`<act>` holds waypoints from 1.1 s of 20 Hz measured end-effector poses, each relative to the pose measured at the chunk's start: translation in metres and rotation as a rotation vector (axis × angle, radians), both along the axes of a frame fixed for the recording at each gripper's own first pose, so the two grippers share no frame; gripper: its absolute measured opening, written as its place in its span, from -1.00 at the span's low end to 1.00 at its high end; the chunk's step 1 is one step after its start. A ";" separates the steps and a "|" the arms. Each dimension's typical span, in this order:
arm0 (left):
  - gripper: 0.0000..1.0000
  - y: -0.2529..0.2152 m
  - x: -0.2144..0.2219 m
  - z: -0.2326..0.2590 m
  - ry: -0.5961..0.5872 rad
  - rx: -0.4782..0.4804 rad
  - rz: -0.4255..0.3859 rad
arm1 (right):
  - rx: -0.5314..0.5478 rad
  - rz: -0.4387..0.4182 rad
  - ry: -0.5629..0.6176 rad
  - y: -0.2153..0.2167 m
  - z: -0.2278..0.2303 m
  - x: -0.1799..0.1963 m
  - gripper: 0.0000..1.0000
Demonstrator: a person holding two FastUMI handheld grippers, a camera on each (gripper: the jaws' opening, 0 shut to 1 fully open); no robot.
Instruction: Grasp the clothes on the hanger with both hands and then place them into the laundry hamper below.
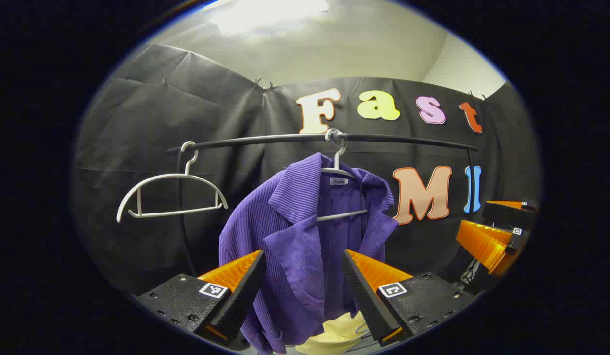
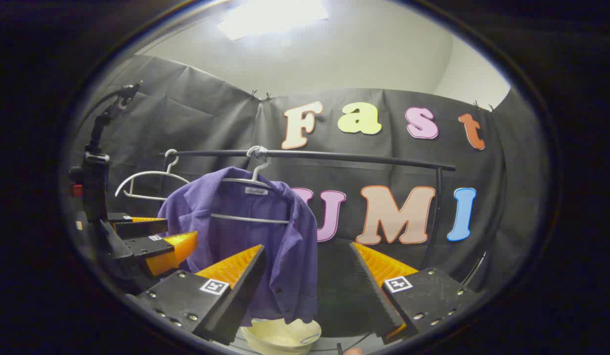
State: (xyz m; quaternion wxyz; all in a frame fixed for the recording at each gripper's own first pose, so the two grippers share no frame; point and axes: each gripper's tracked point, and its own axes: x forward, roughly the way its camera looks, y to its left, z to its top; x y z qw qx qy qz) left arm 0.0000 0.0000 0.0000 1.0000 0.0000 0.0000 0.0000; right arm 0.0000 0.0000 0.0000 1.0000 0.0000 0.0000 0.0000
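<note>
purple shirt [image 1: 295, 236] | hanging on hanger [image 1: 337, 170] | pale hamper [image 2: 280, 335] below

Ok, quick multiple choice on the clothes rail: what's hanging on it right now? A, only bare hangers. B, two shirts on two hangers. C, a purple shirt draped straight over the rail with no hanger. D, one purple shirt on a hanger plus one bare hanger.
D: the purple shirt hangs on a white hanger hooked over the black rail, and a second white hanger hangs bare farther along it.
</note>
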 end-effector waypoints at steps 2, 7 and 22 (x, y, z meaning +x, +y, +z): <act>0.84 0.000 -0.005 0.001 0.003 -0.008 -0.014 | 0.004 -0.005 -0.011 0.002 0.006 -0.003 0.97; 0.84 0.004 -0.017 0.001 0.014 -0.053 -0.047 | -0.005 -0.029 0.008 0.005 0.005 -0.011 0.93; 0.84 0.004 -0.022 -0.005 0.030 -0.034 -0.028 | -0.002 -0.021 -0.018 0.018 0.008 -0.029 0.93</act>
